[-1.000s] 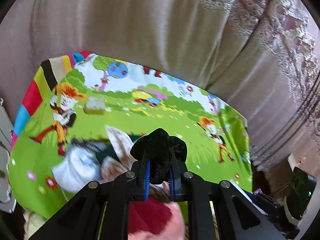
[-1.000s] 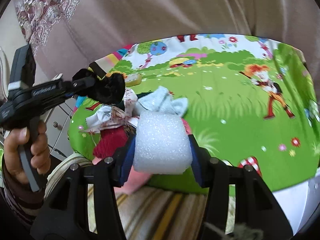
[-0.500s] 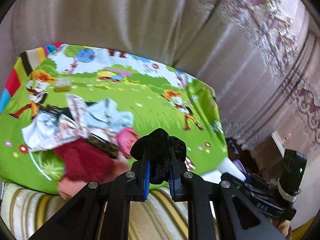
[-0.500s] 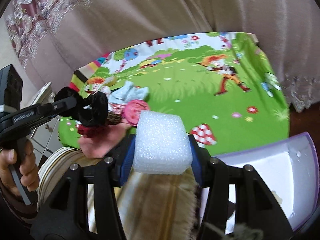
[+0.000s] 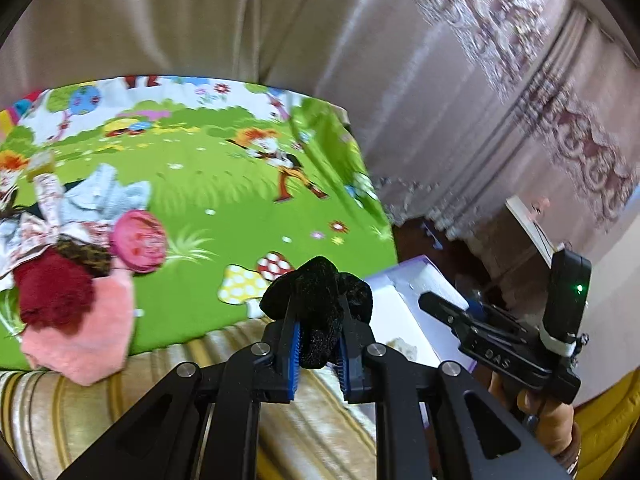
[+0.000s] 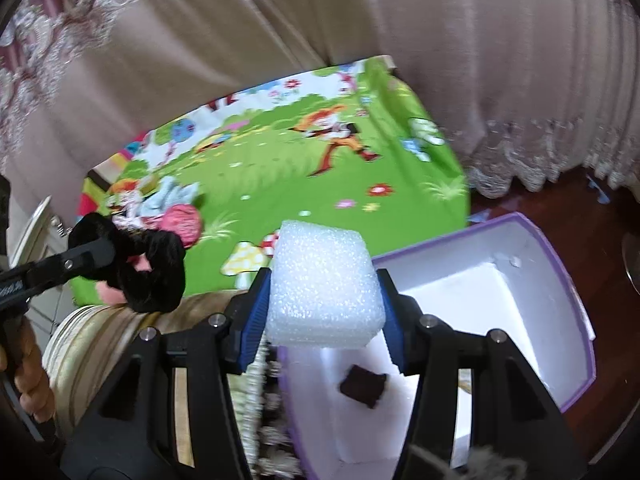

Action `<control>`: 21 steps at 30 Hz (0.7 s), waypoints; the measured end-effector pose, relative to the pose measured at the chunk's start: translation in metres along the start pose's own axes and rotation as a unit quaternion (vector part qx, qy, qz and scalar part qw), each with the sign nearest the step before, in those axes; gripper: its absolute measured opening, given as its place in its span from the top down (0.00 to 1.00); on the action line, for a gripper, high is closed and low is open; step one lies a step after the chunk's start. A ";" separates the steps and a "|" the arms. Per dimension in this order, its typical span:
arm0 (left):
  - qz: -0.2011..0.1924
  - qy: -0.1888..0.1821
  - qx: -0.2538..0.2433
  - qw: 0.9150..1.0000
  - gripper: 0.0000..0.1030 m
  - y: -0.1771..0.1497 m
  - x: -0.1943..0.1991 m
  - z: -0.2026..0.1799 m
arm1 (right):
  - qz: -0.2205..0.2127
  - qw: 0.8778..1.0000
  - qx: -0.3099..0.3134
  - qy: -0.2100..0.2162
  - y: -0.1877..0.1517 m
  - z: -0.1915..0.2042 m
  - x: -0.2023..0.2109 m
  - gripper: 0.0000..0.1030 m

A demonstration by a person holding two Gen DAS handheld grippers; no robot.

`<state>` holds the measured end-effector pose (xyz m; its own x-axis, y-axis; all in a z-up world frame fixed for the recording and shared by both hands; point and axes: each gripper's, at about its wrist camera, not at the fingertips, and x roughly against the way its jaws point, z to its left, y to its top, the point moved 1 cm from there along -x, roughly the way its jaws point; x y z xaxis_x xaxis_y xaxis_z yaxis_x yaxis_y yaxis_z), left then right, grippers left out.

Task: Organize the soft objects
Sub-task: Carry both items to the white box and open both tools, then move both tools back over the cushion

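Observation:
My left gripper [image 5: 317,350] is shut on a black fuzzy scrunchie [image 5: 318,300], held above the striped couch edge; the scrunchie also shows in the right wrist view [image 6: 148,264]. My right gripper [image 6: 324,312] is shut on a white foam block [image 6: 324,288], held above the near end of a white box with a purple rim [image 6: 560,264]. A small dark brown piece [image 6: 363,390] lies inside the box. A pile of soft things [image 5: 76,248] lies on the green cartoon mat [image 5: 224,184]: a pink round pad, a dark red fluffy piece, pink fur, pale blue cloth.
A beige curtain [image 5: 200,20] hangs behind the mat. The striped couch edge [image 5: 120,400] runs along the front. The box shows in the left wrist view [image 5: 404,304] to the right of the mat, over a dark wooden floor [image 6: 580,208].
Both grippers have swung right, away from the pile and toward the box, each keeping its object. The box now lies under the right gripper.

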<state>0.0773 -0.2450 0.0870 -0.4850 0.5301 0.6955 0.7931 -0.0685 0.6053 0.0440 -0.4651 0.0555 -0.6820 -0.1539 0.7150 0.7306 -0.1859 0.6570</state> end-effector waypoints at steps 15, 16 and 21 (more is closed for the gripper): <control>0.050 -0.033 -0.054 0.997 0.79 0.007 -0.048 -0.051 | -0.013 0.997 -0.054 -0.055 -0.002 -0.051 0.012 0.30; 0.053 -0.036 -0.053 0.997 0.79 0.007 -0.051 -0.051 | -0.013 0.997 -0.055 -0.056 -0.002 -0.052 0.012 0.29; 0.055 -0.035 -0.050 0.997 0.70 0.011 -0.056 -0.048 | -0.007 0.997 -0.055 -0.059 -0.001 -0.053 0.008 0.29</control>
<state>0.0953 -0.3158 0.0735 -0.3664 0.5726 0.7334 0.7982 -0.2116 0.5640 0.0356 -0.5180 0.0477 -0.6797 -0.0368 0.7326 0.7081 -0.2937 0.6422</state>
